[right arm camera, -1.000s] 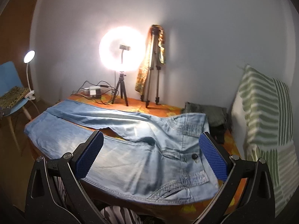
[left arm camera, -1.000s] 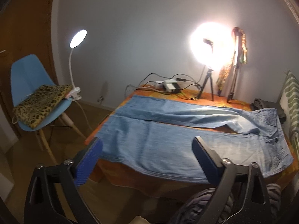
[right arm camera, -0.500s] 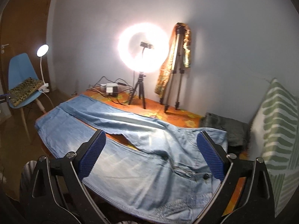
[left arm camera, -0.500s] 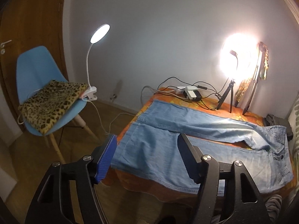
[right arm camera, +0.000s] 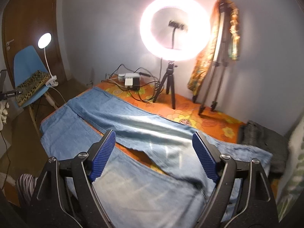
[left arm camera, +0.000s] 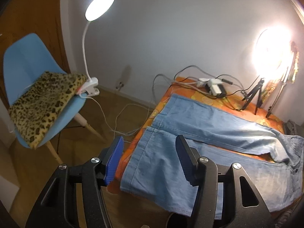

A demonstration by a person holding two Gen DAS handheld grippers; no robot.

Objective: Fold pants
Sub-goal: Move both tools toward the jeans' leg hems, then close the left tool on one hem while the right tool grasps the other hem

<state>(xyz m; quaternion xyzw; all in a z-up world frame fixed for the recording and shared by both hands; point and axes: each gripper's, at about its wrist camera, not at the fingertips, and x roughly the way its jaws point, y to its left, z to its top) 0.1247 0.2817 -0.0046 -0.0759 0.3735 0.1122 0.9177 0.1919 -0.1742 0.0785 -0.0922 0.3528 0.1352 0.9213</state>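
Pants [left arm camera: 218,133] lay spread flat on the orange floral bedspread [left arm camera: 190,95], unfolded, legs running left toward the cuffs and waist off to the right. The two legs were slightly apart, a strip of orange showing between them. The near leg's cuff hung a little over the bed's left near edge.

Left gripper [left arm camera: 149,161] hovered above the near leg's cuff end, jaws wide apart, nothing between them. Its blue ribbed pads [left arm camera: 115,160] were clear of the fabric. Right gripper [right arm camera: 153,155] hovered over the crotch and thigh area of the pants [right arm camera: 133,125], jaws spread wide, holding nothing. Whether either touched the cloth could not be told; both looked apart from it.

Far side of the bed: lit ring light [right arm camera: 174,28] on a small tripod, power strip with cables [right arm camera: 131,80] to its left, a second tripod draped with patterned cloth [right arm camera: 214,57] to its right. A dark folded garment [right arm camera: 266,142] sat at the far right, beside the waist end. Left of the bed stood a blue chair [left arm camera: 24,62] with a leopard-print cushion [left arm camera: 43,102] and a lit clip lamp [left arm camera: 99,5] clamped to it.
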